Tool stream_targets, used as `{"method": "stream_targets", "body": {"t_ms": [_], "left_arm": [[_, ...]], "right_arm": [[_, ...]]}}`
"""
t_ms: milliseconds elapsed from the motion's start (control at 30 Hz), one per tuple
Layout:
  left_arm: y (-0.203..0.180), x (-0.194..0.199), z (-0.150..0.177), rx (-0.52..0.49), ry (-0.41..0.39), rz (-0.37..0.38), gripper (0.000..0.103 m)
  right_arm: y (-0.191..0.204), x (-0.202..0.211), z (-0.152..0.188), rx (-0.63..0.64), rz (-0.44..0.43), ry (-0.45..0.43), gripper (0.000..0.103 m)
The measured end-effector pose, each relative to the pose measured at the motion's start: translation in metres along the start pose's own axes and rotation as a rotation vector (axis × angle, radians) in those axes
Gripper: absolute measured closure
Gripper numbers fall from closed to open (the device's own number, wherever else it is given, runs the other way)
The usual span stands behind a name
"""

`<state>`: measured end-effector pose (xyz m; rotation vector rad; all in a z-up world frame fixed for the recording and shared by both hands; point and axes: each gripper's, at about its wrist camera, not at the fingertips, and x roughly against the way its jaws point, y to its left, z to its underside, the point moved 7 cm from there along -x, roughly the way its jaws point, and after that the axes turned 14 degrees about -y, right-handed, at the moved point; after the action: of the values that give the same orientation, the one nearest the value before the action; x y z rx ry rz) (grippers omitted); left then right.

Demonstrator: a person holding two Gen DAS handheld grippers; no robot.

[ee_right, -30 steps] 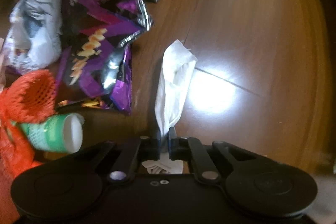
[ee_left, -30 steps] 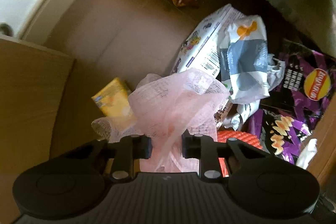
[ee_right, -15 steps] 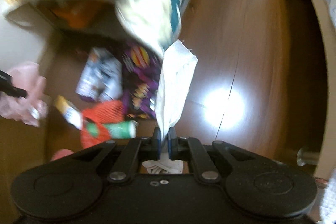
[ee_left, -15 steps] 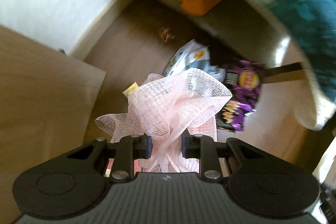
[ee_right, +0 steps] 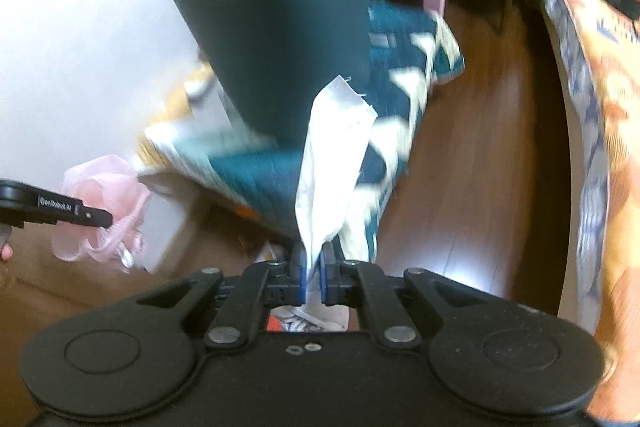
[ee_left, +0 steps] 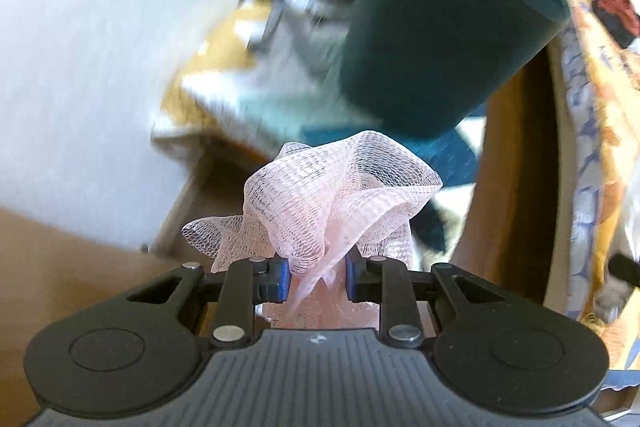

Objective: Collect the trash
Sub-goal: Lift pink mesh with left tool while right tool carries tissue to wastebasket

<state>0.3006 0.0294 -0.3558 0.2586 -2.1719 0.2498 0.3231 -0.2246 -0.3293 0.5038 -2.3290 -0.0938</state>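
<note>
My left gripper (ee_left: 316,277) is shut on a crumpled pink mesh net (ee_left: 332,195), which bulges up above the jaws. In the right wrist view the same pink mesh net (ee_right: 104,203) hangs at the far left from the left gripper's finger (ee_right: 72,213). My right gripper (ee_right: 313,275) is shut on a white tissue (ee_right: 332,163) that stands up from the jaws. A dark teal bin (ee_right: 280,39), blurred, stands on a patterned cloth just beyond both grippers; the same dark teal bin (ee_left: 444,27) fills the upper right of the left wrist view.
A teal and cream patterned cloth (ee_right: 404,67) covers a low surface under the bin. Wood floor (ee_right: 488,131) runs to the right, with an orange patterned bedspread (ee_right: 600,107) along its edge. A white wall (ee_left: 100,47) lies left, a brown board (ee_left: 60,267) below it.
Both grippers have risen high from the floor with the mesh net and the tissue still held. The trash pile has dropped out of view and the teal bin has come into view.
</note>
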Motion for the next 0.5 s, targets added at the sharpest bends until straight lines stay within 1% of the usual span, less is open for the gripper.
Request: {"method": "stream_targets", "body": {"t_ms": [133,267,367,500], "left_arm": [[-0.023,0.034,-0.048,-0.050,-0.085,0.037,0.079],[-0.043,0.059,-0.102,-0.059,-0.180,0.088,0.079],[-0.057,0.067,-0.142,-0.078,-0.235,0.117,0.078],[-0.082,0.065,-0.195,-0.110,-0.318,0.128,0.078]], "right_arm": [[0.009,0.018,-0.064,0.027,-0.018,-0.099,0.098],[0.015,0.020,-0.123,0.028,-0.041,-0.162,0.098],[0.022,0.014,-0.155,0.055,-0.050,-0.206,0.098],[0.027,-0.005,-0.191,0.076,-0.052,-0.237,0.098]]}}
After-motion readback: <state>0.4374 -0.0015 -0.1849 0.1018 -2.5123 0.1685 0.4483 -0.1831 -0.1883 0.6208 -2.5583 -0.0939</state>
